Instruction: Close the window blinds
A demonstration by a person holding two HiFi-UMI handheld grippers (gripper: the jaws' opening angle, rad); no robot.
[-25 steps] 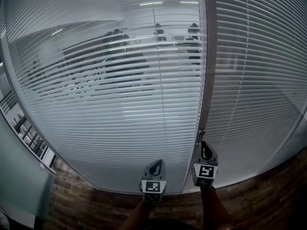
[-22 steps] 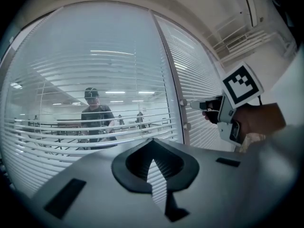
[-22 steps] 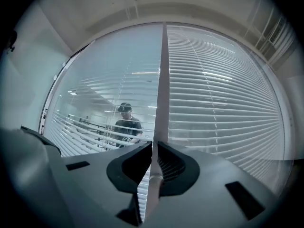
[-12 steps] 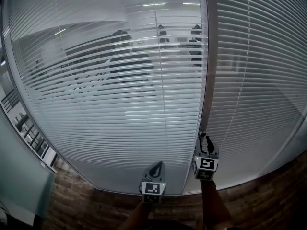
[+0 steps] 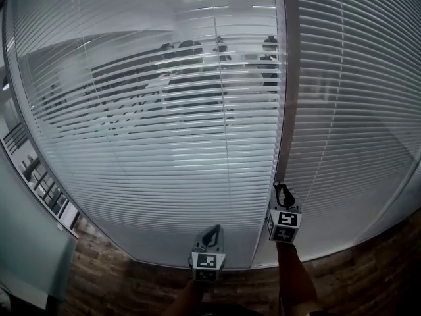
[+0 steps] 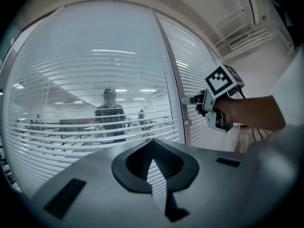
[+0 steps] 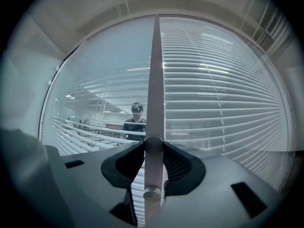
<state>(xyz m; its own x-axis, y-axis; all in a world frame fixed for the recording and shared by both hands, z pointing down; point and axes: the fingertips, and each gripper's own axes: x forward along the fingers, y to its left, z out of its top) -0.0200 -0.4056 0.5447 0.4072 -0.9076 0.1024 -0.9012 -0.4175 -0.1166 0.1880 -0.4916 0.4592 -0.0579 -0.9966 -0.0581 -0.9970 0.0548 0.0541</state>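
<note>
White slatted blinds (image 5: 164, 143) hang behind glass; the left pane's slats are tilted open enough to see through, the right pane's (image 5: 355, 110) look flatter. A grey frame post (image 5: 287, 78) divides them and carries a small round knob (image 7: 153, 144). My right gripper (image 5: 283, 191) is at that knob, its jaws parted, with the knob (image 5: 275, 184) between the tips and close to both pads. My left gripper (image 5: 212, 231) hangs lower and to the left, shut and empty, away from the glass. In the left gripper view the right gripper (image 6: 191, 100) points at the post.
People (image 5: 191, 78) and desks show through the left pane. A brick-patterned floor (image 5: 131, 282) runs under the window. A glass side panel (image 5: 26, 242) stands at the left. A wall air conditioner (image 6: 251, 4) hangs at the upper right.
My right gripper's jaws have gone from shut to parted and it has crept up to the knob. The left gripper has barely moved. A person behind the glass has shifted right.
</note>
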